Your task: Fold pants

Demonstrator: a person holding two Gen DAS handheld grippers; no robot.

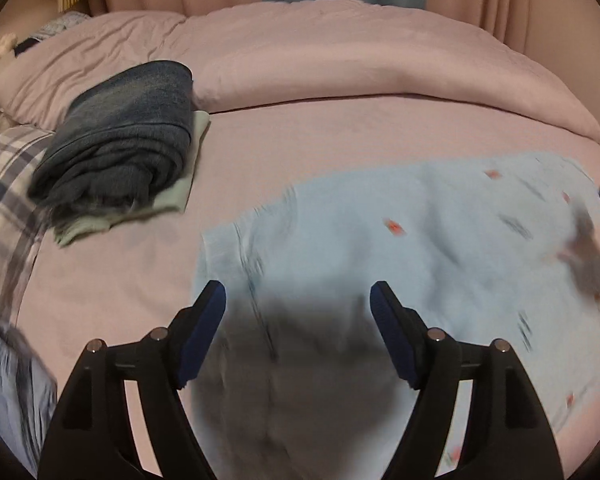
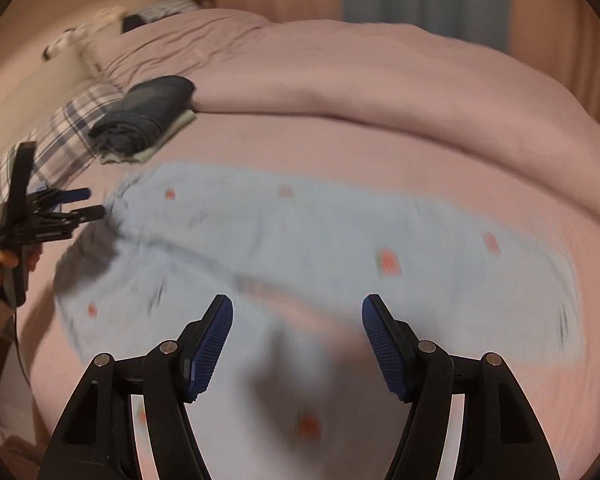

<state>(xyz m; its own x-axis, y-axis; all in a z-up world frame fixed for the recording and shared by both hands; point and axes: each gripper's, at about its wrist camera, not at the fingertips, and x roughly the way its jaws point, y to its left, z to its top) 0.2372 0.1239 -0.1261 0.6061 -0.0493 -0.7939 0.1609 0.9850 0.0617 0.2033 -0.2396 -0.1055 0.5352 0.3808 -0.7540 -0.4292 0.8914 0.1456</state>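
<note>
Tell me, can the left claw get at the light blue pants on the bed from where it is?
Probably yes. The left claw is open, and the light blue pants lie spread on the bed right under and ahead of it. Nothing sits between them; the folded dark jeans are off to the left.

Dim warm indoor light, heavy motion blur, fisheye bending at edges.

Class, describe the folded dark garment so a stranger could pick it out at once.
Start at the pink bed. By the rolled pink duvet lies a small stack: the dark blue folded garment sits on a pale green one. Unlike the spread light blue pants, it is dark and unpatterned.
</note>
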